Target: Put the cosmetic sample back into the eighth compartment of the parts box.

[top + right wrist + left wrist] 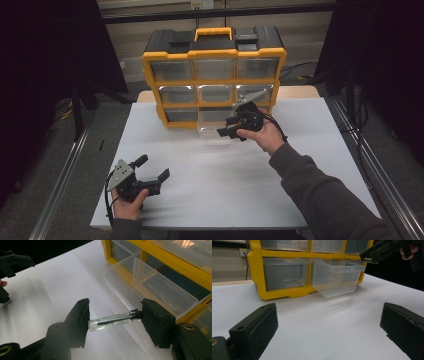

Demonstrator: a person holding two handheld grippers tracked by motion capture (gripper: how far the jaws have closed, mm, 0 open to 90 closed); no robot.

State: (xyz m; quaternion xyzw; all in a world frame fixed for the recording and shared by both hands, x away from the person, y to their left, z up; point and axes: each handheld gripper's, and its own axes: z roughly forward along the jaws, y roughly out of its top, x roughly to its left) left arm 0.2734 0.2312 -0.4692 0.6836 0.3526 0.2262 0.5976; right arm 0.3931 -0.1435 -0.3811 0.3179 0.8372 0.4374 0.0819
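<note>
A yellow and black organizer case (pixel 214 75) with clear drawers stands upright at the table's far side. Its bottom middle drawer (pixel 337 277) is pulled out, also seen as the drawer (pixel 150 287) in the right gripper view. My right gripper (pixel 231 129) hovers just in front of that drawer, shut on a small clear glass vial (pixel 112 320) with a dark cap, held end to end between the pads. My left gripper (pixel 152 167) rests low near the table's front left, open, with nothing between its fingers (pixel 254 327).
A white sheet (pixel 225 175) covers the table, with bare room across its middle. Metal rails (pixel 65 170) run along both sides of the table. Dark curtains hang left and right.
</note>
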